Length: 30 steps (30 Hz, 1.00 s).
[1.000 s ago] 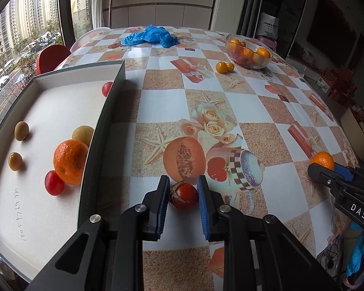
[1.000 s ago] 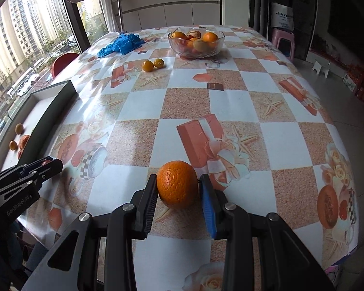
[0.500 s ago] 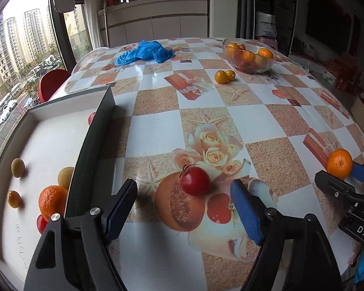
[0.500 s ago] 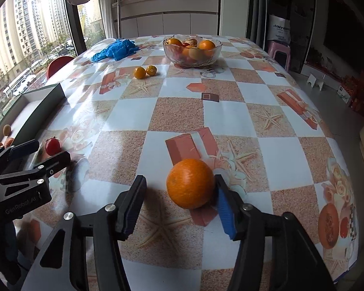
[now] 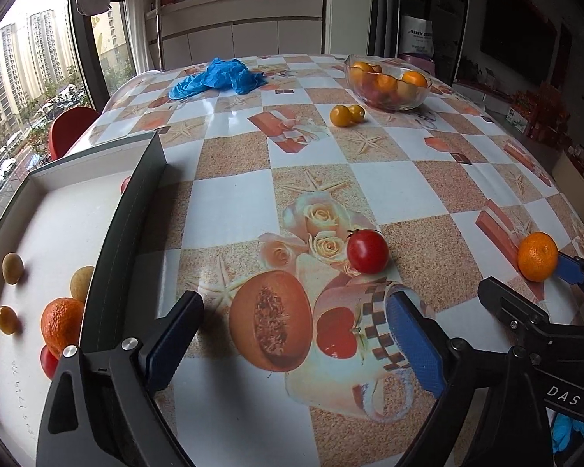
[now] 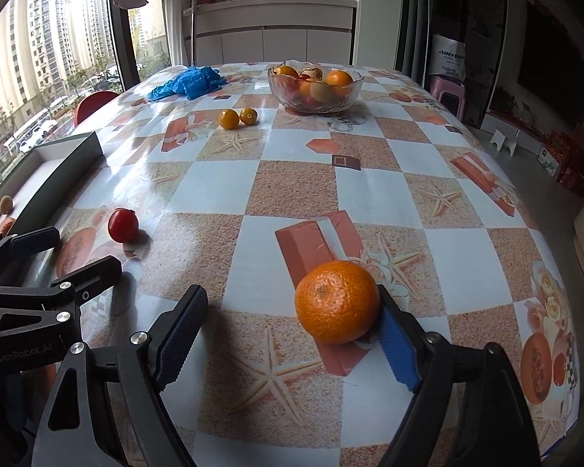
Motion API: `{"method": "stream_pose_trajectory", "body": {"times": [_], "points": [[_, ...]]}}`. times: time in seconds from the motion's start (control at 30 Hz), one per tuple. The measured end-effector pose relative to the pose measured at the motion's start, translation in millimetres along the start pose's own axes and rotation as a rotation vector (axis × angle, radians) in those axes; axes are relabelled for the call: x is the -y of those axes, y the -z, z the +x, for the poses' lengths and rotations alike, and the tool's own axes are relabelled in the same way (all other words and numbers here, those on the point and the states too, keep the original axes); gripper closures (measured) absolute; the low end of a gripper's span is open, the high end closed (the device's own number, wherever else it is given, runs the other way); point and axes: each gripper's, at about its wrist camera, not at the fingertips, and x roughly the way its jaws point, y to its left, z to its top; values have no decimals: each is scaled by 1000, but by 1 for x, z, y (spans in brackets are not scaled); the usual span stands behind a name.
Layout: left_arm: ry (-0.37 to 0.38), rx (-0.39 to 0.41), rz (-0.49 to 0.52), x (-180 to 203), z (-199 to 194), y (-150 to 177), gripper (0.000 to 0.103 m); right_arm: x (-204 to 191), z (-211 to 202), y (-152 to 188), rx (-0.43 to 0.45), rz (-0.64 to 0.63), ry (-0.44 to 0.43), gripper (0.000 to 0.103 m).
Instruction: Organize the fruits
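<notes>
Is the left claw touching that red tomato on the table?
Apart. The left wrist view shows the tomato lying beyond the open left gripper, bare tablecloth between them.

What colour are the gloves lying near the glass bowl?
Blue gloves; clearest in the left wrist view.

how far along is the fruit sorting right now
Partly done. Several fruits already lie in the white tray. Nothing is in hand: the left hand-held gripper and right hand-held gripper have just been opening, leaving the tomato and orange on the table. Left: those two, the two small yellow fruits, and the glass bowl of fruit.
</notes>
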Motion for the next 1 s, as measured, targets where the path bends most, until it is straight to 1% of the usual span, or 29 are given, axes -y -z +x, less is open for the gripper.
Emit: {"method": "stream_pose_trajectory", "body": {"times": [1.0], "points": [[1,0,0,0,0,0,7,-1,0,0,-1,-3,-1,16]]}}
